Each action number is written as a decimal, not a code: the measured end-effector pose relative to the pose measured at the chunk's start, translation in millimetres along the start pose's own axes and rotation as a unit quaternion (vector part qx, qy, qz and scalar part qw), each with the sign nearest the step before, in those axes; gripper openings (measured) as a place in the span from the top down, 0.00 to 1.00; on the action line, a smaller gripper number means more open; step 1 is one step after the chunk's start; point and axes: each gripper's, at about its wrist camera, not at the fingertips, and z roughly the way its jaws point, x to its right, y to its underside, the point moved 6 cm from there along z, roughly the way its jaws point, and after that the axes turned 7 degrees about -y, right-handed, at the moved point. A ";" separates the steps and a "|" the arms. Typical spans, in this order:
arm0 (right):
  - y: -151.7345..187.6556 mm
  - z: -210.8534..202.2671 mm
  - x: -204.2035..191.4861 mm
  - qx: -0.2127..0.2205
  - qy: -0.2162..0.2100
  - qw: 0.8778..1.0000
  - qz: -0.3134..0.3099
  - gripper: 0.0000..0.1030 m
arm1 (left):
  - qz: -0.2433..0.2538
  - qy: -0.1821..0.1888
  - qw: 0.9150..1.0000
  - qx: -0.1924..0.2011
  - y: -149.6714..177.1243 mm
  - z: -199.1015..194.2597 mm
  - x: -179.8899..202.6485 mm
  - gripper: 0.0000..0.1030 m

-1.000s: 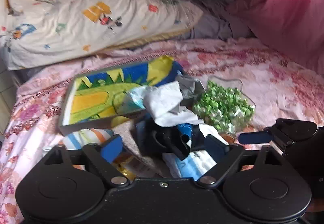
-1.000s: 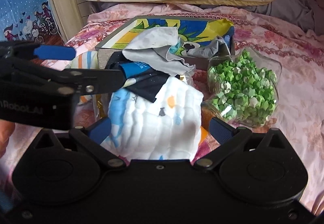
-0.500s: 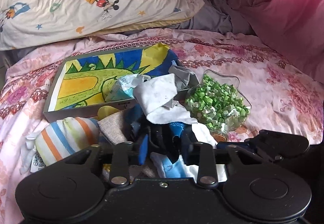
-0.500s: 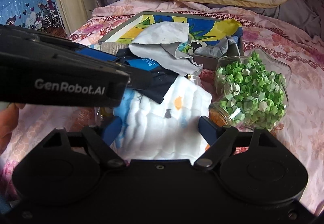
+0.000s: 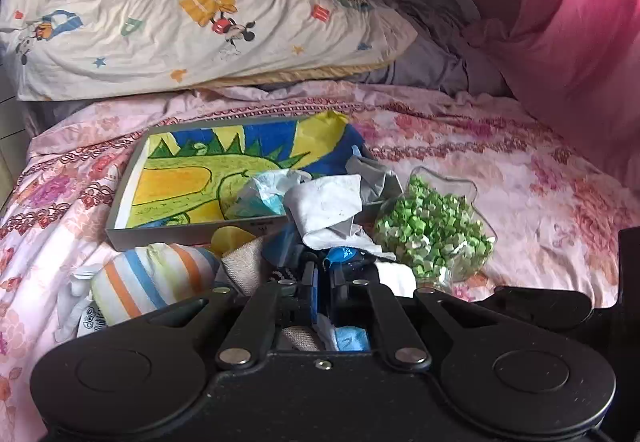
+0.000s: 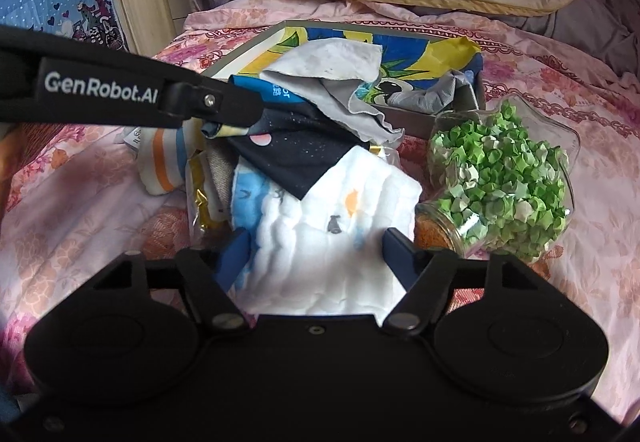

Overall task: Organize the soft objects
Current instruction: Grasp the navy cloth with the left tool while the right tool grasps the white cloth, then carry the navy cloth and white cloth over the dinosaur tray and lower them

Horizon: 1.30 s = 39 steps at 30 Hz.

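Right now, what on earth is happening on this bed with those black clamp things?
A person is sorting soft cloths heaped on the bed, a gripper in each hand. The left gripper has its jaws shut on the dark starry cloth. The right gripper has just been closing its jaws around the white quilted cloth, which lies between them, not yet squeezed. A tray and a jar of green paper stars sit beyond.

Your left gripper (image 5: 323, 284) has its fingers pinched together, angled down toward the bed — your right gripper (image 6: 314, 256) has just been closing, fingers still spread, tilted down alike.
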 end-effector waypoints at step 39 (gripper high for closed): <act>-23.9 -94.9 -46.3 0.175 -0.075 0.976 -0.107 0.96 | -0.090 -0.062 0.984 0.141 1.3 -167.7 -45.9 0.97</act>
